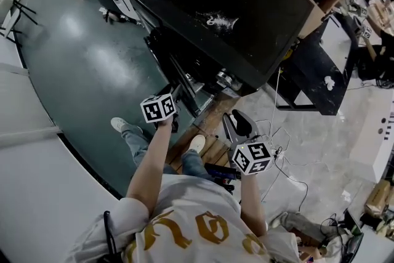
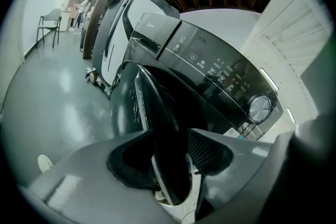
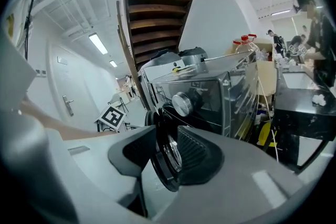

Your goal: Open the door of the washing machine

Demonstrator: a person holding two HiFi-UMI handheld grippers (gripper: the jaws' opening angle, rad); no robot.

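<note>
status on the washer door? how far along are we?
Done: the door is unlatched and stands swung out from the washing machine front, seen edge-on. In hand: the left hand-held gripper looks clamped on the door's rim. The right hand-held gripper is open and holds nothing, short of the door. Left: at most swinging the door wider, then letting go.

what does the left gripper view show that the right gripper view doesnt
Only the left gripper view: the control panel with its icons, a chair far down the floor, and a white appliance behind the washing machine.
Only the right gripper view: the other gripper's marker cube, a room door with a handle, a black table and a person at the far right.
Both: the washing machine's round knob, and its door seen edge-on in the gap between that view's fingers.
</note>
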